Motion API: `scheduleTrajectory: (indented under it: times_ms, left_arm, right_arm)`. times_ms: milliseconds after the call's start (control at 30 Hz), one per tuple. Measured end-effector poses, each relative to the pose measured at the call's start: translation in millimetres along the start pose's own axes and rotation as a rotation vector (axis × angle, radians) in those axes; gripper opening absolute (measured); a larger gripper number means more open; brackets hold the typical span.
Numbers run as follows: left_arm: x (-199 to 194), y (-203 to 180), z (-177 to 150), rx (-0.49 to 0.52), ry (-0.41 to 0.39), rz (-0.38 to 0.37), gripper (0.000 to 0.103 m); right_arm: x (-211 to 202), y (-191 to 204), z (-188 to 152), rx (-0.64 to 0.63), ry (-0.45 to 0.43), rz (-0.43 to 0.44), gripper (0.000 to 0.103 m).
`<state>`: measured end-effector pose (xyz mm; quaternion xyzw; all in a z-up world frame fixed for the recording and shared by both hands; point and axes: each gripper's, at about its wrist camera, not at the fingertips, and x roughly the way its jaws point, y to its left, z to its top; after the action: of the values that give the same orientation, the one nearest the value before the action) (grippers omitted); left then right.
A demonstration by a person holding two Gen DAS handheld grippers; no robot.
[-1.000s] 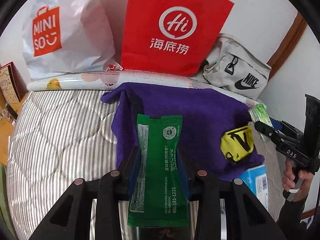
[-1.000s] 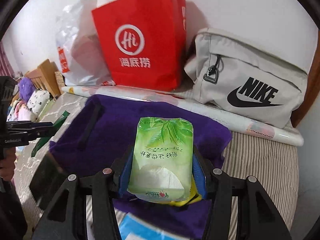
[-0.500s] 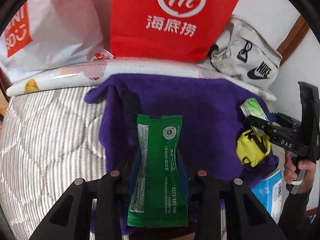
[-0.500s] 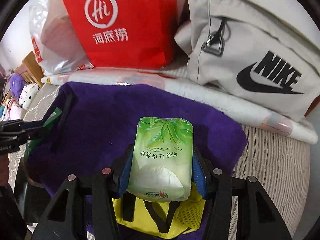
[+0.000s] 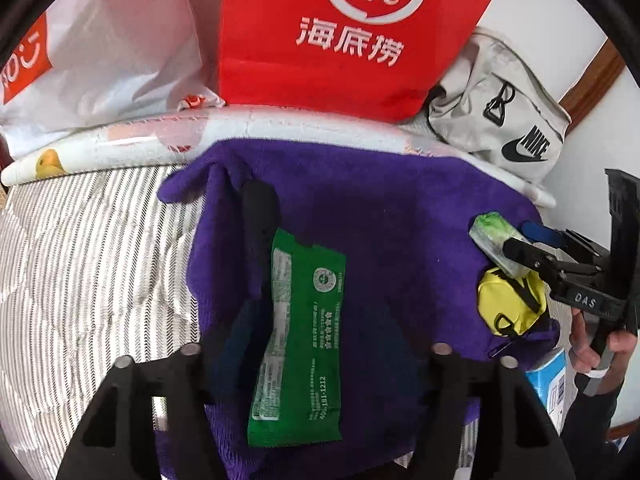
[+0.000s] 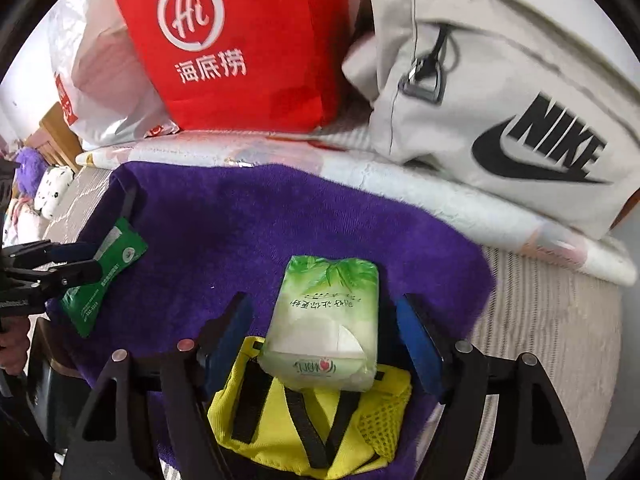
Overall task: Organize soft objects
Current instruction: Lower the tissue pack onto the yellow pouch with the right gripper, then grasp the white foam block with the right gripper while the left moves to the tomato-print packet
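A purple towel [image 5: 400, 208] lies spread on the striped bed; it also shows in the right wrist view [image 6: 280, 216]. A green flat packet [image 5: 300, 344] lies on the towel between the spread jaws of my open left gripper [image 5: 316, 320]; it also shows at the left of the right wrist view [image 6: 104, 276]. A pale green tissue pack [image 6: 328, 320] rests partly on a yellow mesh pouch [image 6: 312, 420] between the spread jaws of my open right gripper [image 6: 324, 320]. The pack [image 5: 496, 240] and the pouch [image 5: 508, 304] also show at the right of the left wrist view.
A red paper bag [image 5: 352, 32], a white plastic bag [image 5: 100, 60] and a grey Nike bag [image 6: 500, 92] stand behind the towel against the wall. A rolled white mat [image 5: 160, 144] lies along the bed's back. A blue box [image 5: 552, 380] sits at the right. Plush toys [image 6: 36, 184] lie far left.
Both grippers opened. The left one let the green packet down onto the towel. The right one let the tissue pack down onto the yellow pouch.
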<state>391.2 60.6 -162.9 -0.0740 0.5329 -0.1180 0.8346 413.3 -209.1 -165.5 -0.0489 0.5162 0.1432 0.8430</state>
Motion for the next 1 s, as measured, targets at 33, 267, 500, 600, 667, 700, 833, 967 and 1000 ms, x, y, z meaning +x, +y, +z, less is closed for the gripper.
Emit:
scheduleTrajectory:
  times_ms: [33, 267, 500, 600, 667, 700, 833, 967, 1000]
  left_arm:
    - [-4.0, -0.6, -0.3, 0.005, -0.011, 0.011, 0.065]
    - [-51.2, -2.8, -14.5, 0.002, -0.116, 0.028, 0.065]
    - [-92.2, -7.6, -68.5, 0.008, -0.1, 0.014, 0.065]
    - [-106.2, -8.2, -95.1, -0.003, -0.098, 0.007, 0.065]
    - [-117.2, -5.9, -116.2, -0.019, -0.099, -0.015, 0.065]
    - [-120.9, -5.6, -124.7, -0.024, -0.1, -0.021, 0.065]
    - [-133.8, -1.5, -166.1, -0.043, -0.102, -0.016, 0.065]
    - [-137.8, 2.9, -201.9, -0.068, -0.081, -0.034, 0.065]
    - [-138.3, 4.1, -208.8, -0.076, -0.076, -0.041, 0.065]
  right_arm:
    - [-6.6, 2.6, -0.3, -0.01, -0.014, -0.015, 0.074]
    - [-63.3, 19.2, -21.0, -0.027, -0.103, 0.028, 0.074]
    - [-107.5, 55.5, -81.3, -0.104, -0.106, 0.065, 0.074]
    - [-115.5, 74.8, -108.7, -0.147, -0.074, 0.103, 0.074]
    - [-121.5, 88.4, -125.7, -0.18, -0.075, 0.119, 0.074]
    - [-125.2, 93.6, -134.0, -0.201, -0.08, 0.131, 0.074]
    - [-136.5, 120.2, -170.0, -0.329, -0.114, 0.15, 0.074]
    - [-130.6, 135.8, -190.1, -0.42, -0.096, 0.127, 0.074]
    - [-129.3, 138.3, -192.8, -0.434, -0.094, 0.132, 0.074]
